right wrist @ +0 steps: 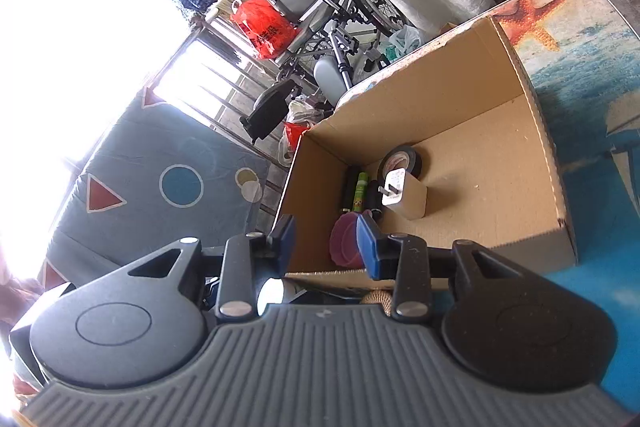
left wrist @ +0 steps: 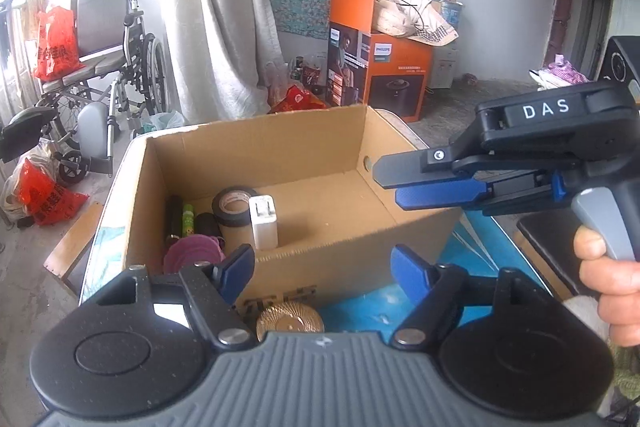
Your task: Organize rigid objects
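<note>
An open cardboard box (left wrist: 260, 155) stands on the sea-print table. At its left end lie a black tape roll (left wrist: 234, 203), a white plug charger (left wrist: 263, 223), a green tube (left wrist: 188, 221) and a purple round thing (left wrist: 192, 255). My left gripper (left wrist: 324, 267) hovers before the box's near wall, open and empty. A gold ribbed disc (left wrist: 290, 321) lies just below it, outside the box. My right gripper (left wrist: 390, 183) reaches over the box's right wall. From the right wrist, the right gripper (right wrist: 326, 245) is slightly open with nothing between its fingers, above the box (right wrist: 460, 75), near the charger (right wrist: 406, 197) and tape roll (right wrist: 404, 163).
A hand (left wrist: 612, 267) holds the right gripper's trigger. Beyond the table (right wrist: 580, 75) stand a wheelchair (left wrist: 108, 39), an orange appliance carton (left wrist: 384, 67), red plastic bags (left wrist: 44, 199) and a curtain. A dark flat object (left wrist: 540, 239) lies at the table's right.
</note>
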`<state>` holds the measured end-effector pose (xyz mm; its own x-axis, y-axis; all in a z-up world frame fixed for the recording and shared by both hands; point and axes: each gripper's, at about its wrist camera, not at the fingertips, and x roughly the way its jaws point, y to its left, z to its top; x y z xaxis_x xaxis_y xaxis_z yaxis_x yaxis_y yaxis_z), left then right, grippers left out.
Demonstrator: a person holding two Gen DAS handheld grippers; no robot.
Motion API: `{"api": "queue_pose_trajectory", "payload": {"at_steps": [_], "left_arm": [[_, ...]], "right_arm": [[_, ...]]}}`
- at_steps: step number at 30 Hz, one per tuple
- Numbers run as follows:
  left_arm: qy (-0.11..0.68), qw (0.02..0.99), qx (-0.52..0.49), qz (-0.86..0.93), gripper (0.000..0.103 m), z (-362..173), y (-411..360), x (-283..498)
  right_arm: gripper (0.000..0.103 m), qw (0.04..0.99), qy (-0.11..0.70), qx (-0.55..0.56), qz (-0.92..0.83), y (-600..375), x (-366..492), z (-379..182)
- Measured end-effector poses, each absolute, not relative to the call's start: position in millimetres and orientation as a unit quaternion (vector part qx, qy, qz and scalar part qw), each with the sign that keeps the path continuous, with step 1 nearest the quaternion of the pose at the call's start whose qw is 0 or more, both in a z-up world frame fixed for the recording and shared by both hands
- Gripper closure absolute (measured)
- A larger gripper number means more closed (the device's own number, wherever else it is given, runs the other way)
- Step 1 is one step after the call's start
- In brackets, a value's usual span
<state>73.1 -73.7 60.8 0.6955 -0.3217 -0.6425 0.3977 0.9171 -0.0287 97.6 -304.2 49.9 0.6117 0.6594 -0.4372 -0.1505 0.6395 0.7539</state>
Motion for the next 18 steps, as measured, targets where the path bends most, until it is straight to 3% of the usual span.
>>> {"api": "queue_pose_trajectory", "payload": {"at_steps": [8,18], "left_arm": [[0.379,0.902,0.091,-0.186,0.025,-6.1,-75.4,49.4],[0.379,0.907,0.113,-0.146,0.032,-46.4,-83.6,65.5]], "right_arm": [[0.068,0.815,0.409,0.344,0.223,-274.7,65.1,-11.1],[0.068,0.816,0.44,0.304,0.218,-233.7,99.9,-43.9]]}}
